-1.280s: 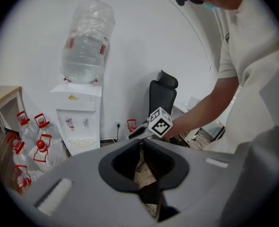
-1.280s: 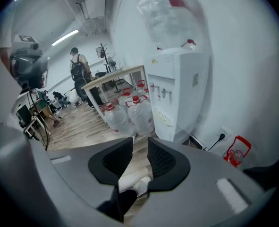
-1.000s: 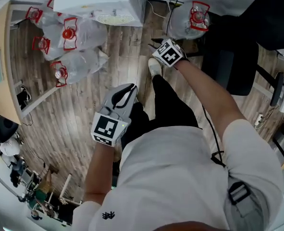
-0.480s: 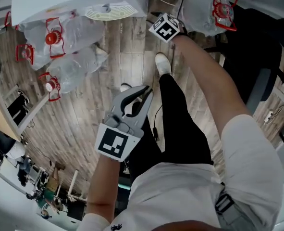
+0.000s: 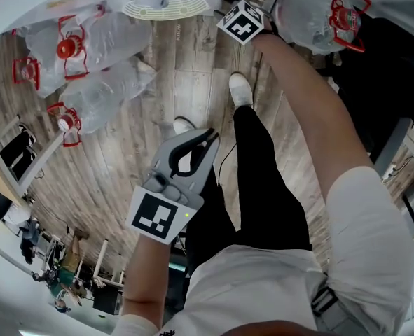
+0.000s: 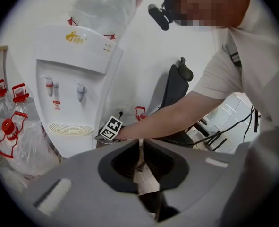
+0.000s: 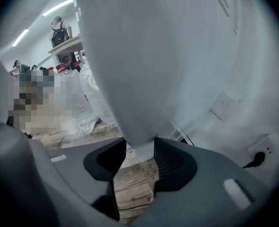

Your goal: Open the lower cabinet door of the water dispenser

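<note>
Left gripper (image 5: 210, 138): held low and close in front of the person's body, above the black trousers (image 5: 263, 180). Its two fingers are drawn together with only a sliver between them, and nothing sits in that gap.
Shoes: one white shoe (image 5: 240, 89) is planted forward on the floor. The toe of the other (image 5: 183, 124) shows just beyond the left gripper.
Floor (image 5: 122, 166): pale wood planks.
Right arm (image 5: 298, 96): bare and stretched forward and down toward the foot of the dispenser.
Right gripper (image 7: 140, 146): low at the dispenser's right side. In the head view its marker cube (image 5: 242, 21) sits just beside the drip tray (image 5: 166, 7). Its fingers are closed on the bottom corner of a white panel, which fills the gap between them.
Lower cabinet door (image 7: 144, 79): the white panel below the drip tray. Its edge and bottom corner sit between the right gripper's fingers; I cannot tell whether it is ajar.
Water dispenser (image 6: 75, 79): white and standing on the floor, with two taps (image 6: 81, 90) over the slotted tray and an upturned bottle (image 6: 106, 6) on top.
Spare bottles: clear ones with red caps (image 5: 87, 37) are heaped on the floor left of the dispenser. One more (image 5: 315, 16) lies to its right.
Chair (image 6: 177, 84): dark, beyond the right arm.
</note>
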Available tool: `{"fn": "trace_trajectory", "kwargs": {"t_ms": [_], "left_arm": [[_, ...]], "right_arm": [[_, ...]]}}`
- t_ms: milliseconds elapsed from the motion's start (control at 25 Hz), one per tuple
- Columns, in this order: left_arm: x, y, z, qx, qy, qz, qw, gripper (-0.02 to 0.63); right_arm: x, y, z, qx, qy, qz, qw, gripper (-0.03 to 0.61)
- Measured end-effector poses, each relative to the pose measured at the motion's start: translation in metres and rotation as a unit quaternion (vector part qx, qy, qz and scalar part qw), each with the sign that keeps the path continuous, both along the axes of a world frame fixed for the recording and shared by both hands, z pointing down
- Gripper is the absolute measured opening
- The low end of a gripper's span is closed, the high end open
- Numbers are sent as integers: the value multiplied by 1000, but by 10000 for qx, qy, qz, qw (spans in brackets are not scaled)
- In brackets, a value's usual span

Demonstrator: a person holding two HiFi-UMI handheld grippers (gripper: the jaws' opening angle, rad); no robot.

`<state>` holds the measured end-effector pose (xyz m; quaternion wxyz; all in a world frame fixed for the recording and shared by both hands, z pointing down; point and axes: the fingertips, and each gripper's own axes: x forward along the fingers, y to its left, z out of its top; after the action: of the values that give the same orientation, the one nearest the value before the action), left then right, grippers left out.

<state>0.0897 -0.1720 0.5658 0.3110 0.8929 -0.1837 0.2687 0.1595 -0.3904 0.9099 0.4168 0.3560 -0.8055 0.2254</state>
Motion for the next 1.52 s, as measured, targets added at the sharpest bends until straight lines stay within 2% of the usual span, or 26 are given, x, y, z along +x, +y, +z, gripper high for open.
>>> {"fn": "trace_trajectory", "kwargs": {"t_ms": [320, 560, 880, 1280, 1520], "left_arm": [[-11, -3, 0, 50, 85, -93, 9999, 58], [-27, -9, -6, 196, 76, -151, 9997, 57], [-52, -2, -17, 273, 154, -259, 9992, 58], [-102, 12, -24, 355, 203, -451, 9981, 58], [-133, 28, -30, 431, 231, -638, 9968, 58]], "right_arm": [[1, 1, -2, 79, 186, 141, 9997, 160], [-13, 24, 0, -122, 219, 74, 9997, 160], [-34, 54, 0, -283, 222, 502, 9981, 160], [-72, 95, 2, -592, 283, 776, 9948, 160], [-99, 119, -7, -600, 324, 828, 9942, 158]]}}
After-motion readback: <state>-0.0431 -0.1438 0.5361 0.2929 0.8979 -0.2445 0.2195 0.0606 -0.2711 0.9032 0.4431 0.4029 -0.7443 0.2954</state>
